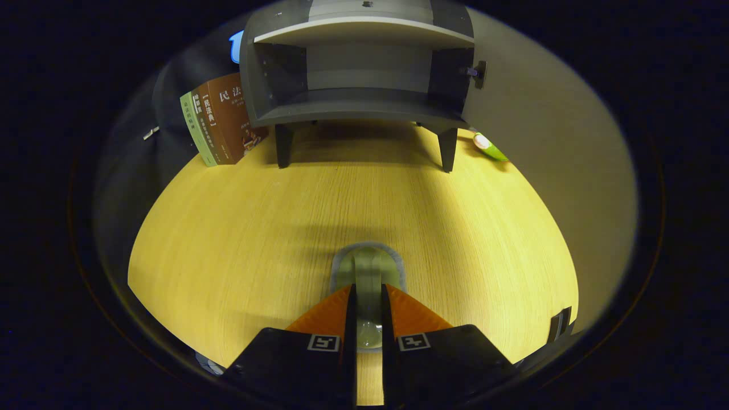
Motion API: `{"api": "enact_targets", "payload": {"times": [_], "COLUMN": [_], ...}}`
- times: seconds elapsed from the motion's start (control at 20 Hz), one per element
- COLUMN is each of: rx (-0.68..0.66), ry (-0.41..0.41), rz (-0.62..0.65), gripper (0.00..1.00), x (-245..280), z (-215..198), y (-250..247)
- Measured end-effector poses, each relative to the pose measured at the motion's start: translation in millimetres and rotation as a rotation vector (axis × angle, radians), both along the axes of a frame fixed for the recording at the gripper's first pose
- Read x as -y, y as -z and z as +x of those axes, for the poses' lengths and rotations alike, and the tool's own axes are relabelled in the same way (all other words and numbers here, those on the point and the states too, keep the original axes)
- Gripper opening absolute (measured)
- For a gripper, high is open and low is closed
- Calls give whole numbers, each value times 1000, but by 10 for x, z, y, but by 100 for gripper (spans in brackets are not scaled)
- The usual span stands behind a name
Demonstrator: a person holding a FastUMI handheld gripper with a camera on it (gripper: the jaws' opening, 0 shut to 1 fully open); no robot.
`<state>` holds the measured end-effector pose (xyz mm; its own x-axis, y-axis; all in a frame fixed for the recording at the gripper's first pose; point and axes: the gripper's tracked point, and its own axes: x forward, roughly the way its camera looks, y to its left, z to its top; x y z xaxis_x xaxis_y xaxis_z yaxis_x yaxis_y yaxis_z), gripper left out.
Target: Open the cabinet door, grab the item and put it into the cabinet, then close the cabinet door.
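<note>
between hand-held gripper fingers: clamped item; cabinet open beyond.

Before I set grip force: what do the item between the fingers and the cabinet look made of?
Item clamped in the gripper: probably pale translucent plastic or glass, glossy, light showing through. Cabinet: likely painted wood or board, matte grey, flat panels and square legs.

Wooden table — light grain, lit from above. Books stand tilted at its far left, leaning together. A small green object lies at the far right — beside the pale wall.
</note>
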<state>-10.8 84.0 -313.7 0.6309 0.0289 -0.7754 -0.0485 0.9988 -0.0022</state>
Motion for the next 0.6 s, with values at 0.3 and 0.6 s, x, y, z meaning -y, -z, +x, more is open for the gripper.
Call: {"api": "enact_targets", "payload": {"times": [0.3,0.6], "rx": [112,229], "ry": [-49,-47], "rz": [40,112], "gripper": [22,22], "x": [-38,-164], "z": [126,403], "y": [-433,-1052]}}
